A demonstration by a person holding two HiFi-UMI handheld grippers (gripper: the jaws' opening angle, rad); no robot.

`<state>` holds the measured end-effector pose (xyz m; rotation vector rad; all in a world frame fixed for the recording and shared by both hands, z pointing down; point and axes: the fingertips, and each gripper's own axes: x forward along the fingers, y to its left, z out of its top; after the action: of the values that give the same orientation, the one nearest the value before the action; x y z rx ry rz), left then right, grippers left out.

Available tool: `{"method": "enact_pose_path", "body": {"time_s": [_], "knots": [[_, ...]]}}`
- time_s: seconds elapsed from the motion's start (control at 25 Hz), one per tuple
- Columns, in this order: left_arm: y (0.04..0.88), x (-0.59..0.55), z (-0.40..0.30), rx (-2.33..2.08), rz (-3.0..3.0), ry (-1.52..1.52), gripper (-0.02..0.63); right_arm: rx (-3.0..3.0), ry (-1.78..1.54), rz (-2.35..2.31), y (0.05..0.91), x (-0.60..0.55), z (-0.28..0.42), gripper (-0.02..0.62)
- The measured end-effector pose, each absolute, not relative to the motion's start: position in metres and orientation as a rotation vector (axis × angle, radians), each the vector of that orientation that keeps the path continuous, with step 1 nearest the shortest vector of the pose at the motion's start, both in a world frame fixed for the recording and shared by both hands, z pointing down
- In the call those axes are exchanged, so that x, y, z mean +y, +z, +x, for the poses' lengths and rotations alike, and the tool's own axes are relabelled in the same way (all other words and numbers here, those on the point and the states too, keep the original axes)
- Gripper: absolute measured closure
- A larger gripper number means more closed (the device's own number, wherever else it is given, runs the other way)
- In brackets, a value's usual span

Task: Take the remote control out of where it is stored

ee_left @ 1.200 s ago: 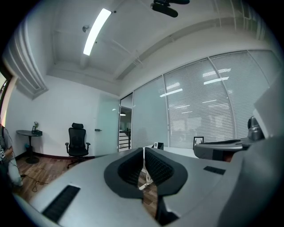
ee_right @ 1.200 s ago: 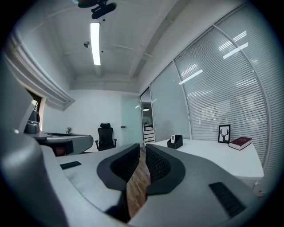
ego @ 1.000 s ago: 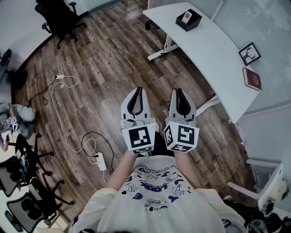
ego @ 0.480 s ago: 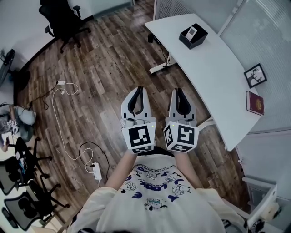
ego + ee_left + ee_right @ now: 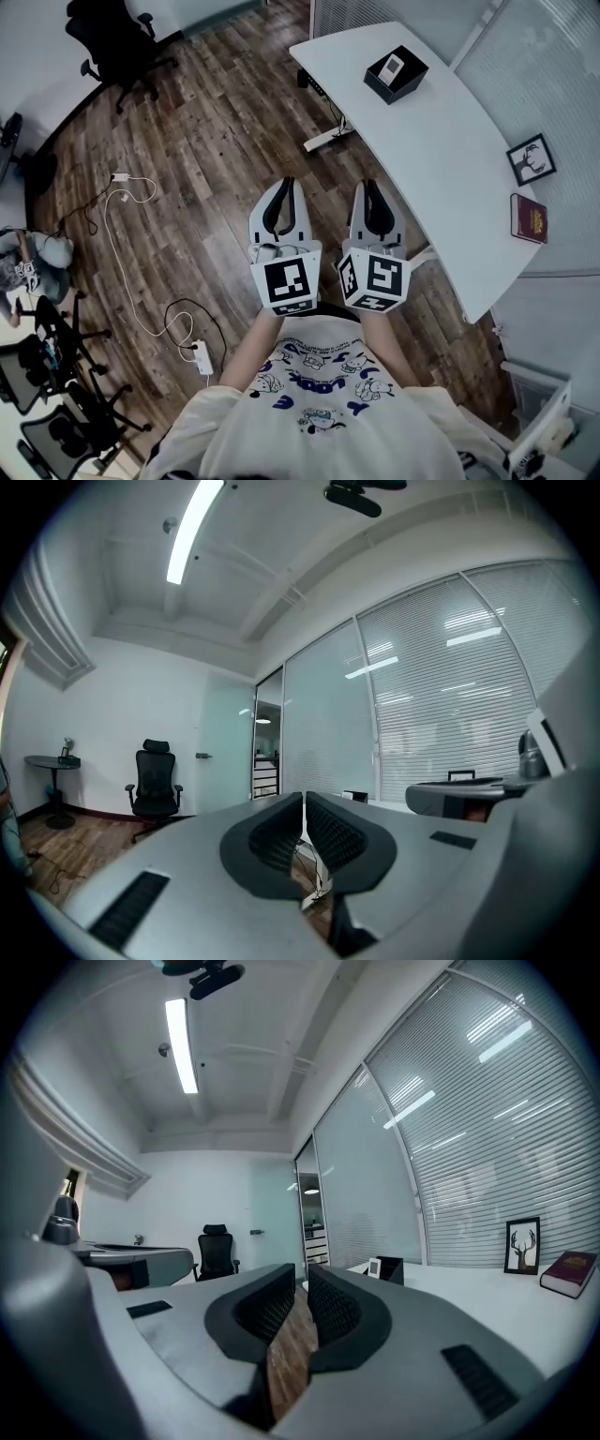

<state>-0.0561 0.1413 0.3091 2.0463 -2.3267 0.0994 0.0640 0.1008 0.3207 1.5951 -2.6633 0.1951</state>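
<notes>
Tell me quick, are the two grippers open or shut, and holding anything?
Left gripper: jaws shut, holding nothing.
Right gripper: jaws shut, holding nothing.

Left gripper (image 5: 284, 192): held level at chest height, jaws closed, nothing between them. Right gripper (image 5: 372, 192): just beside it, parallel, jaws closed, nothing between them. Both forearms bare.

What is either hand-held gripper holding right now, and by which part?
Nothing is held. The left hand-held gripper and the right hand-held gripper are both shut, with nothing between their jaws.
</notes>
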Motion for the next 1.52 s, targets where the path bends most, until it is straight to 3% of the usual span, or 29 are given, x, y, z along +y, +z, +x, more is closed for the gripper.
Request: {"method": "enact_pose_path", "body": {"time_s": [1.52], "knots": [[0.335,-0.222,-0.116,-1.972,2.332,0.122,0.580,-2.399,0.219,1.912,0.341,-0.229,0.005,0.534]]}}
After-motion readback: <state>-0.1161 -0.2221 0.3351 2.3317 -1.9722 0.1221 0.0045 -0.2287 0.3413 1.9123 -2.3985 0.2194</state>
